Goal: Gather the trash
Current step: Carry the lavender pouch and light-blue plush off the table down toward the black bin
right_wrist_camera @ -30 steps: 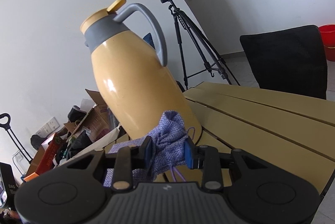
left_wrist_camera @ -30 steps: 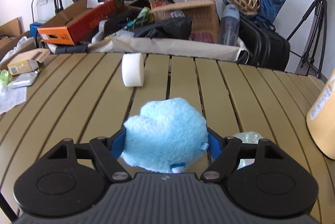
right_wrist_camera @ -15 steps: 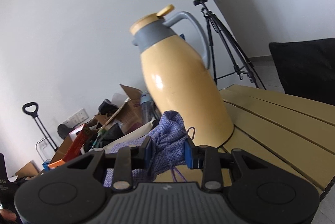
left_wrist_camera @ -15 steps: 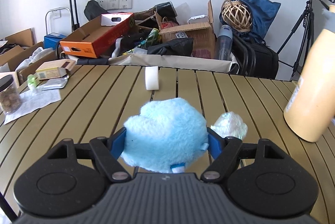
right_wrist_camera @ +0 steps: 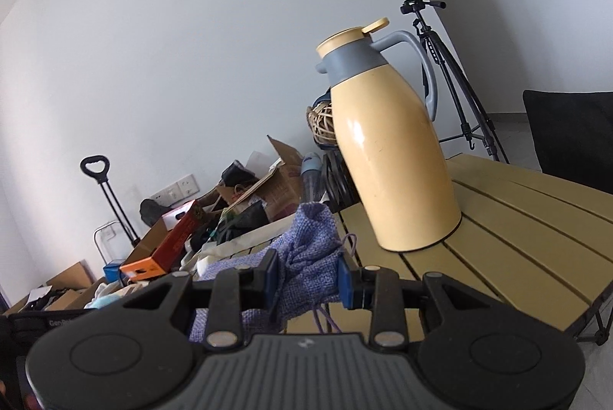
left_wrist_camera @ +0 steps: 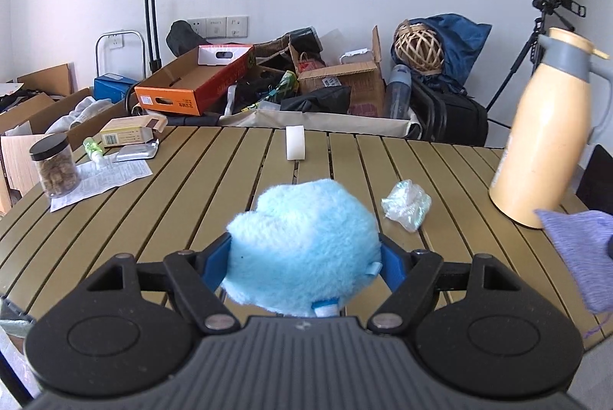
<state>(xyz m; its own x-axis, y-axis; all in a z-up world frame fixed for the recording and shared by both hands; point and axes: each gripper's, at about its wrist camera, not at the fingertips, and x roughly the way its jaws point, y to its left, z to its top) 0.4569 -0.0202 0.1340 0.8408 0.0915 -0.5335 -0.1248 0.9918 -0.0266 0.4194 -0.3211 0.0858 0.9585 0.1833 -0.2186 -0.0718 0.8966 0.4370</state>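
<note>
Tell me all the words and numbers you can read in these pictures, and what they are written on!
"Gen": the only letters legible, on a dark band at the lower left of the right wrist view; the rest is cut off.
Orange box: dark print, too blurred to read.
Printed paper sheet under the jar: too small.
Small yellow box: label too small.
Cardboard box: markings blurred.

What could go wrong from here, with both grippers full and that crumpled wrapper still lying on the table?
1. Both are occupied: the left gripper clamps the blue plush, the right gripper the purple cloth, so the crumpled plastic wrapper may be left behind.
2. The cloth hangs close to the yellow thermos; a sideways swing could knock it over.
3. The cloth's loose cord dangles and might snag between the table slats.
</note>
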